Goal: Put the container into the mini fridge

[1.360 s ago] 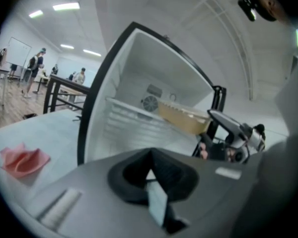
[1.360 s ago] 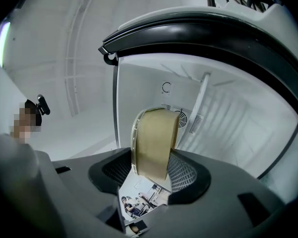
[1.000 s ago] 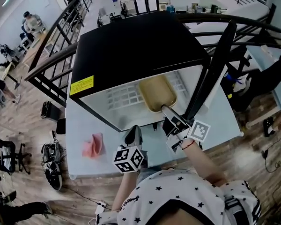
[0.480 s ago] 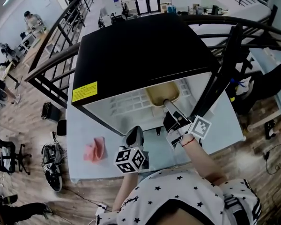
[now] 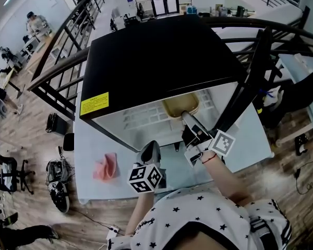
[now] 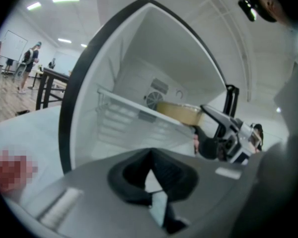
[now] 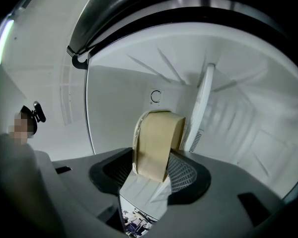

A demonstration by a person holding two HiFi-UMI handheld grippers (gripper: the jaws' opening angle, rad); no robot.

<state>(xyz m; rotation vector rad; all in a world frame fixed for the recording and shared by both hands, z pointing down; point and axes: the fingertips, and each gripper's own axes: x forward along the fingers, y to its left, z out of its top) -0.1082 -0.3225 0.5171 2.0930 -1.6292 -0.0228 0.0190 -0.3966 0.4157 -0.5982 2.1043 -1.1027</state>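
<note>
The black mini fridge (image 5: pixel 156 56) stands on the table with its door (image 5: pixel 250 72) swung open to the right. My right gripper (image 5: pixel 185 116) reaches into the white interior, shut on the near end of the tan container (image 5: pixel 180 105). Its jaws have just been closing, with the container (image 7: pixel 156 143) between the pads. The container is over the right part of the wire shelf (image 5: pixel 141 113); I cannot tell whether it rests on it. My left gripper (image 5: pixel 149 149) hovers in front of the fridge opening, shut with nothing in it. In its view the container (image 6: pixel 181 114) and the right gripper (image 6: pixel 208 120) show at shelf height.
A crumpled pink cloth (image 5: pixel 105 166) lies on the pale table (image 5: pixel 88 139) left of my left gripper. Black railings (image 5: pixel 57 51) run behind and beside the table. The open door's edge stands close to my right arm.
The right gripper has pushed the container deeper into the fridge, so less of it shows under the top edge. The left gripper has stayed where it was.
</note>
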